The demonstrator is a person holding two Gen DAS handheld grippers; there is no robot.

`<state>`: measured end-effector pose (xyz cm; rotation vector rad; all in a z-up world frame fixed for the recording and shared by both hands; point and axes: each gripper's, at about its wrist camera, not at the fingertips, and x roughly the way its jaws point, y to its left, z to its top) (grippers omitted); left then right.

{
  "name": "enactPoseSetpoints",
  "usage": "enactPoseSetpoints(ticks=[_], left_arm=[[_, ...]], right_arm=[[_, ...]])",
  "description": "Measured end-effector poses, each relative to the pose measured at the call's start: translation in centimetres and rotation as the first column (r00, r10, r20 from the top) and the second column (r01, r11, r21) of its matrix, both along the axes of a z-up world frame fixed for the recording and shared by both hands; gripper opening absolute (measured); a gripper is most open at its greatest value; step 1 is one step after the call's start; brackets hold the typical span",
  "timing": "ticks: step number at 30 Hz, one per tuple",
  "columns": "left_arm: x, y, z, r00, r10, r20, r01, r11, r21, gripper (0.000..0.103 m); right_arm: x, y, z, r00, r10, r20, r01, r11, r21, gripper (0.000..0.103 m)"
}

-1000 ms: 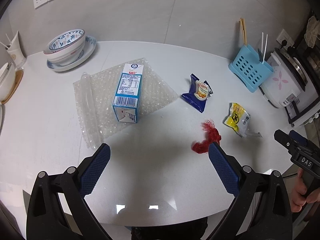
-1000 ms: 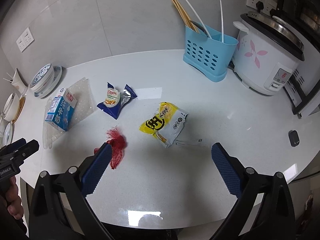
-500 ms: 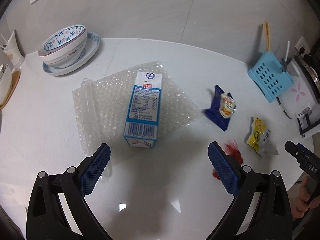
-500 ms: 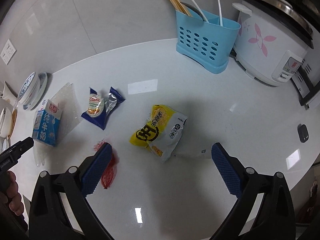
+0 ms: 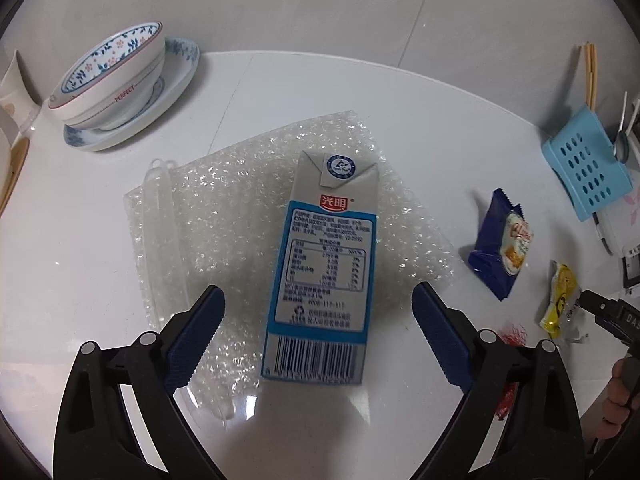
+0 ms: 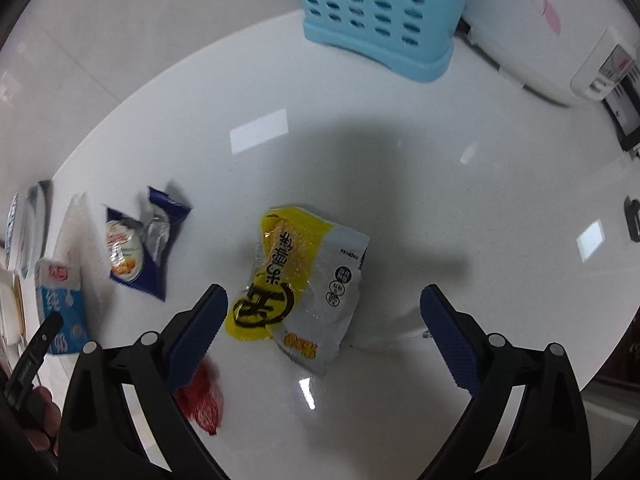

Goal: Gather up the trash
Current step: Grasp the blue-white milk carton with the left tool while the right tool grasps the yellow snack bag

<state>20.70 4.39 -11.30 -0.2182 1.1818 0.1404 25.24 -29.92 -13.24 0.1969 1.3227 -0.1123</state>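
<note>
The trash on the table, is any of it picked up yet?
Not yet. Both the left hand-held gripper and the right hand-held gripper are open and empty, over the milk carton and yellow wrapper. The blue wrapper, red net and bubble wrap also lie uncollected.

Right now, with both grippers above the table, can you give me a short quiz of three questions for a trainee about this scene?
1. True or false: the milk carton lies on the bubble wrap.
2. Which item is between the right gripper's open jaws? A) blue wrapper B) yellow packet C) red net
3. Fill in: the bowl sits on a ____.

Key:
1. True.
2. B, the yellow packet; the pads do not touch it. The blue wrapper and red net lie outside the jaws.
3. Plate.
</note>
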Motion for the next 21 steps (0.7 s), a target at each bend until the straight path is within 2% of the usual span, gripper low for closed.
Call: enactPoseSetpoints(ticks=[4, 8, 10, 15, 17, 19, 21], left_arm=[[0.9, -0.1, -0.3, 1.0, 0.004, -0.006, -0.004, 1.0, 0.01, 0.089], [1.7, -0.3, -0.5, 1.0, 0.002, -0.022, -0.002, 1.0, 0.021, 0.082], [1.8, -0.4, -0.6, 1.0, 0.008, -0.03, -0.006, 0.999, 0.039, 0.076], [2.0, -1.1, -1.1, 0.998, -0.021, -0.054, 0.024, 0.998, 0.05, 0.05], [2.1, -1.3, -1.4, 0.997, -0.025, -0.074, 0.029, 0.998, 0.056, 0.041], [2.0, -1.4, -1.5, 0.996, -0.027, -0.08, 0.032, 0.998, 0.058, 0.04], [1.9, -1.5, -1.4, 0.997, -0.032, -0.076, 0.036, 0.998, 0.057, 0.04]], right_arm=[[1.1, 0.2, -1.4, 0.998, -0.037, -0.044, 0.037, 0.999, -0.003, 0.089], [1.7, 0.8, -2.0, 0.996, -0.053, -0.075, 0.053, 0.999, -0.008, 0.084], [1.8, 1.0, -2.4, 0.993, -0.061, -0.1, 0.061, 0.998, -0.004, 0.08], [2.2, 1.4, -3.1, 0.987, -0.076, -0.139, 0.078, 0.997, 0.007, 0.066], [2.5, 1.3, -3.3, 0.987, -0.08, -0.142, 0.081, 0.997, 0.001, 0.064], [2.6, 1.1, -3.3, 0.985, -0.09, -0.146, 0.09, 0.996, -0.007, 0.061], [2.9, 0.8, -3.4, 0.984, -0.097, -0.149, 0.096, 0.995, -0.01, 0.053]])
